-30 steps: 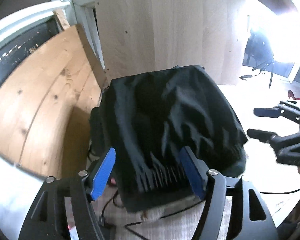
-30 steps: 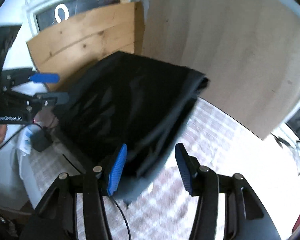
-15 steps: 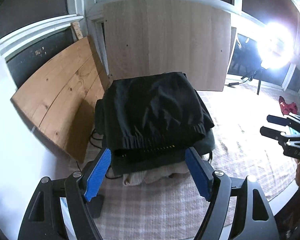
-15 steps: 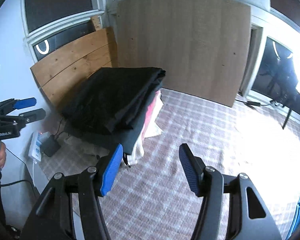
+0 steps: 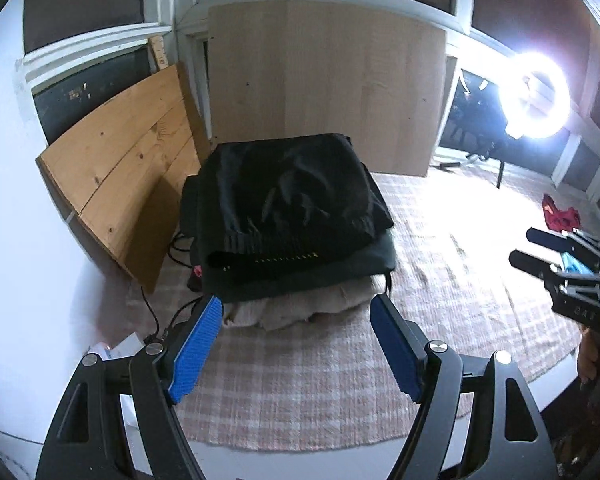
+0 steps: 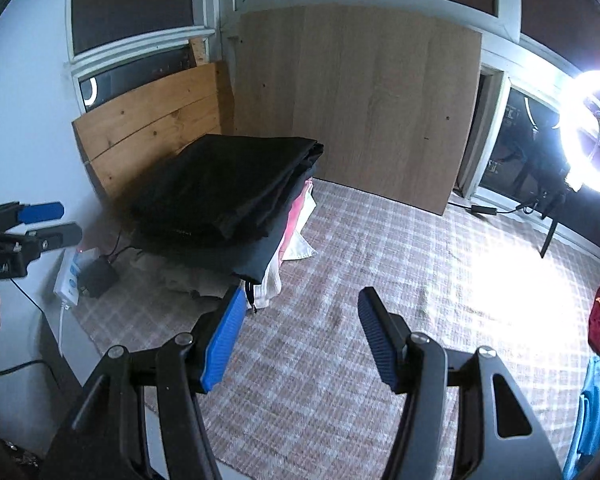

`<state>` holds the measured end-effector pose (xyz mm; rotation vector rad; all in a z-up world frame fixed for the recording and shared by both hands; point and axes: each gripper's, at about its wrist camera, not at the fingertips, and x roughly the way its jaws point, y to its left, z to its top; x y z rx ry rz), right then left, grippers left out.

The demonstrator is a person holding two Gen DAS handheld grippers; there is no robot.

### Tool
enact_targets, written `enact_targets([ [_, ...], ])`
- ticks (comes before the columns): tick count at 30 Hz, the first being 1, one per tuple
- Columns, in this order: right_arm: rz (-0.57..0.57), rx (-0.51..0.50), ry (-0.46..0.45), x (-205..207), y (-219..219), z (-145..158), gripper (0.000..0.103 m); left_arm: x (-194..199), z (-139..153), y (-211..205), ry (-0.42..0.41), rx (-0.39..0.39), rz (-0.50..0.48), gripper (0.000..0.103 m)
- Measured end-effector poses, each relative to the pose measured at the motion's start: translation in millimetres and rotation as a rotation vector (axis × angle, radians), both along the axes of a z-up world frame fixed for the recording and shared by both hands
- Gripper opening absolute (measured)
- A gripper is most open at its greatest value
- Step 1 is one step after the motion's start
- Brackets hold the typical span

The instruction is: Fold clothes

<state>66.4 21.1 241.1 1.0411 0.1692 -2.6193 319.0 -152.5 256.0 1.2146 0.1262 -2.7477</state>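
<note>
Both grippers are spread wide with nothing in them. The left gripper [image 5: 296, 312] hangs just short of the stack [image 5: 292, 236], with a folded black garment [image 5: 296, 192] on top (pale and pink layers underneath). The stack sits on the checked rug [image 6: 372, 264] by the wood boards [image 6: 152, 120]. The right gripper [image 6: 302, 312] is off to its side.

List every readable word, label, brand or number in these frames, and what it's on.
"...nRobot.AI" (start cut off by the frame edge): white print on the black body of the left hand-held gripper, right wrist view.
"DAT" or similar, too blurred to be sure: grey embossed letters on the right hand-held gripper, left wrist view.
White power strip: blue markings, unreadable.
</note>
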Motion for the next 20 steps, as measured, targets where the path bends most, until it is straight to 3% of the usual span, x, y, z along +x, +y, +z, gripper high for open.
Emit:
enact_targets([
  [16, -0.08, -0.026, -0.012, 16, 28, -7, 0.058, 11, 9, 22, 0.012, -0.002, -0.037, 0.075],
  [20, -0.087, -0.022, -0.016, 17, 31, -9, 0.058, 15, 13, 27, 0.05, -0.013, -0.062, 0.075],
])
